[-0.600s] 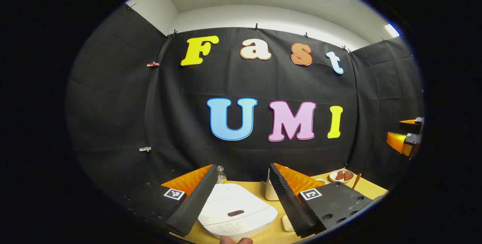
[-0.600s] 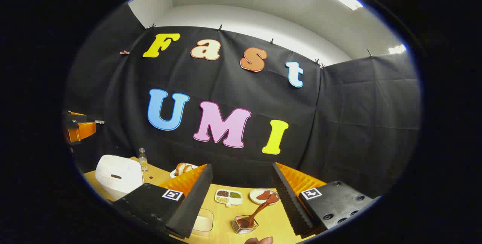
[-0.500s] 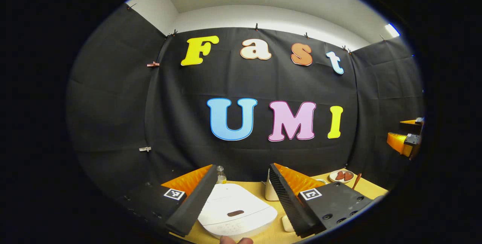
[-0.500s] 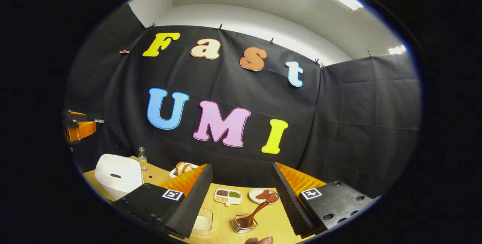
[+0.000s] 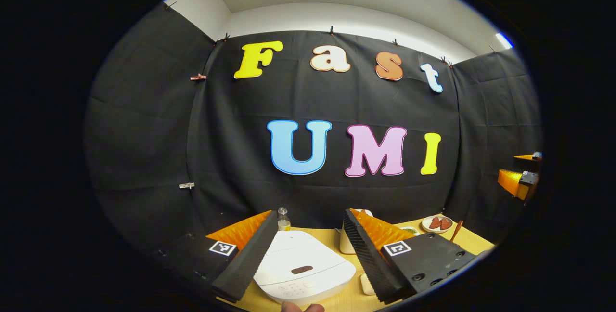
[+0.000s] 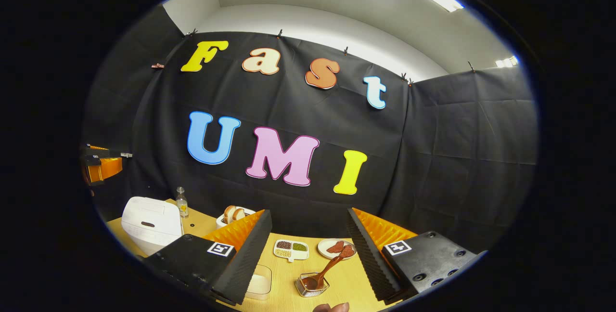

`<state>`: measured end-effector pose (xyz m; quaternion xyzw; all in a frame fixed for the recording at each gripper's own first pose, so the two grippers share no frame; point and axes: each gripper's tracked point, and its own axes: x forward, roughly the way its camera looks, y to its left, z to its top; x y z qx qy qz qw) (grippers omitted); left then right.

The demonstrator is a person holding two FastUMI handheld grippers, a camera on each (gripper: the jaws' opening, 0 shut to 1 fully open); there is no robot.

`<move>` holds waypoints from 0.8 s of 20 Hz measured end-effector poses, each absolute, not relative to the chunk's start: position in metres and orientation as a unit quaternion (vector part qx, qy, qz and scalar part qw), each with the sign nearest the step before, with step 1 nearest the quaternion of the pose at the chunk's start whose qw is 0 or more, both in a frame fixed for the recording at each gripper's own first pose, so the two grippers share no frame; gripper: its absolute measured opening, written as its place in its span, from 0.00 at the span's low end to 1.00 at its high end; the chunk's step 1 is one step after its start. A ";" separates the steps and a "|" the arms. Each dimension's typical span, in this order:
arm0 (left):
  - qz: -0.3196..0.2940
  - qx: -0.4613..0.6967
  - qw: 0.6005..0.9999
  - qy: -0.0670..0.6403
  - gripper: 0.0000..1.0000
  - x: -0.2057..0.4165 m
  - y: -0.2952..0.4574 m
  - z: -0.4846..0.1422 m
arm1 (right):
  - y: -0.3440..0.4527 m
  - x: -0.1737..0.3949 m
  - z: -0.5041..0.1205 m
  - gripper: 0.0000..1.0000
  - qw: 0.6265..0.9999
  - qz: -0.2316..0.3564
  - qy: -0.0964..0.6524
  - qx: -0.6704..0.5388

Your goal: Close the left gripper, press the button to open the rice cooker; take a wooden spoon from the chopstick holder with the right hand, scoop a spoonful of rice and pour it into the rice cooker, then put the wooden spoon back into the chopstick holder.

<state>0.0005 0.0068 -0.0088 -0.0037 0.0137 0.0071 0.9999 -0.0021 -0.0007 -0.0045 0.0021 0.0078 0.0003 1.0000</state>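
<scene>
Rice cooker (image 5: 303, 271), lid down, sits on the wooden table (image 5: 332, 240) directly ahead of and below the left gripper (image 5: 308, 254), framed between its two fingers, which stand spread wide apart and hold nothing. The dark oval button (image 5: 301, 269) on the lid faces up, lying left to right across the gripper's line of sight. The left gripper looks much the nearer tool: in the right gripper view the cooker lies far to the left of the right gripper (image 6: 308, 254), also spread and empty, with the wooden spoon (image 6: 329, 266) in its holder (image 6: 312, 287) straight ahead.
</scene>
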 end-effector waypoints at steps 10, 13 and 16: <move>-0.029 -0.008 0.999 0.018 0.87 0.001 -0.004 -0.010 | -0.004 -0.004 -0.006 0.97 1.000 -0.005 0.008 -0.010; -0.093 0.001 0.993 0.073 0.41 -0.003 -0.022 -0.035 | -0.007 -0.005 -0.005 0.97 1.000 -0.010 0.005 -0.017; -0.108 -0.014 0.991 0.080 0.07 -0.003 -0.020 -0.033 | -0.008 -0.008 -0.007 0.97 1.000 -0.011 0.006 -0.020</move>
